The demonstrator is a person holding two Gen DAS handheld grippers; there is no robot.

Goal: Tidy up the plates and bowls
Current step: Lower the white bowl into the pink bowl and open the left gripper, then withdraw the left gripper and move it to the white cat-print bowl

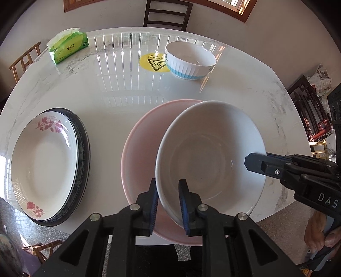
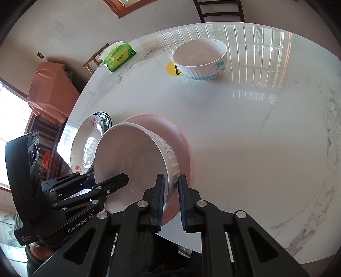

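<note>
A white ribbed bowl (image 1: 211, 153) is held tilted over a larger pink bowl (image 1: 140, 149) near the table's front edge. My left gripper (image 1: 168, 202) is shut on the white bowl's near rim. My right gripper (image 2: 170, 196) is shut on the same bowl's (image 2: 132, 157) right rim; it shows from the side in the left wrist view (image 1: 253, 163). The pink bowl (image 2: 181, 140) lies under it. A rose-patterned white plate (image 1: 44, 162) rests on a dark-rimmed plate (image 1: 84, 153) at the left. A white and blue bowl (image 1: 189, 60) stands at the far side.
A green tissue pack (image 1: 68, 48) lies at the table's far left. A yellow hot-surface sticker (image 1: 152, 62) is beside the far bowl. Chairs (image 1: 167, 15) stand around the white marble table (image 1: 119, 93). The table's front edge is close below the grippers.
</note>
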